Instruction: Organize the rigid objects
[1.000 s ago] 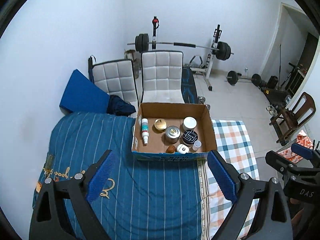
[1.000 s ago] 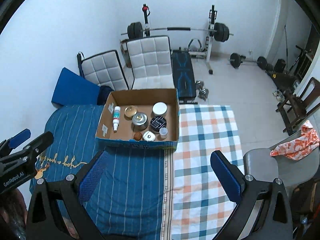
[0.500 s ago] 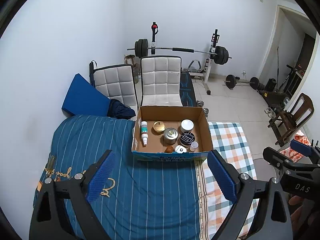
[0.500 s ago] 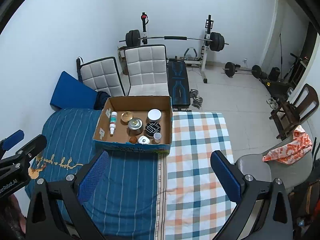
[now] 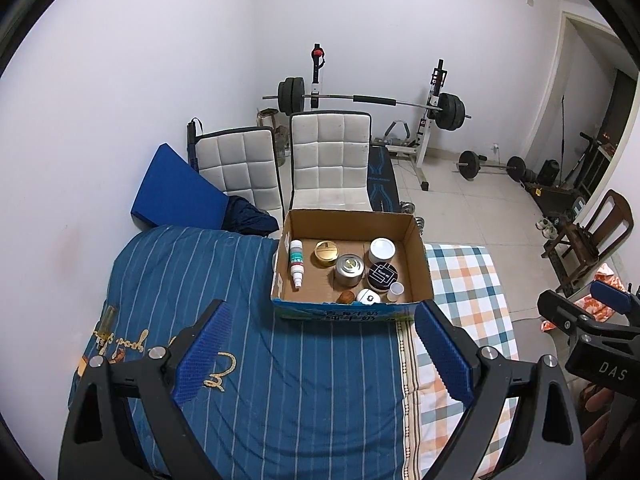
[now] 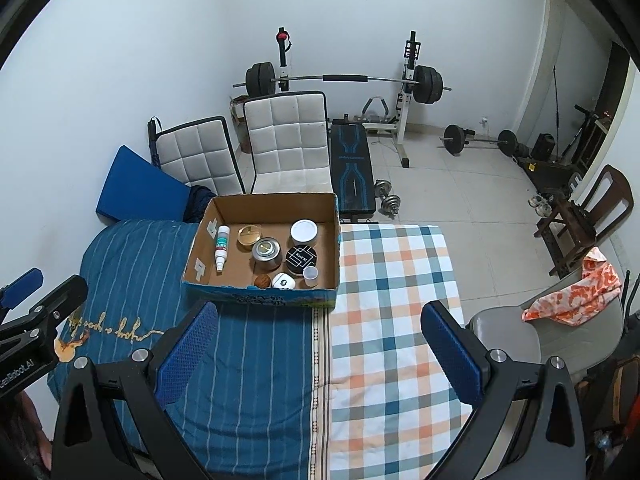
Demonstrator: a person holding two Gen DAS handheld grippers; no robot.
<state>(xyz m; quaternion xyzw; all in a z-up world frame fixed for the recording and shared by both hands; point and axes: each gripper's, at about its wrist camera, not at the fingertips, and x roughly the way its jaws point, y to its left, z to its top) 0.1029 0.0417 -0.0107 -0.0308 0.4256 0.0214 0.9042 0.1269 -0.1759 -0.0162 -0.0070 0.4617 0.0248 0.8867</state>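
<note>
With both tongs wide open and empty, left gripper point(image 5: 320, 352) and right gripper point(image 6: 318, 354) hover short of cardboard box point(image 5: 352, 312) ahead; the small containers point(image 5: 350, 270) all sit inside, so little looks left.

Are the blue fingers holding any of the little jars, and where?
Nothing is held. The left gripper and right gripper are open, away from the cardboard box.

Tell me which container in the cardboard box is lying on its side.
The white spray bottle with the green label, at the left side of the cardboard box. The tins and jars beside it, such as the silver tin, all stand upright.
</note>
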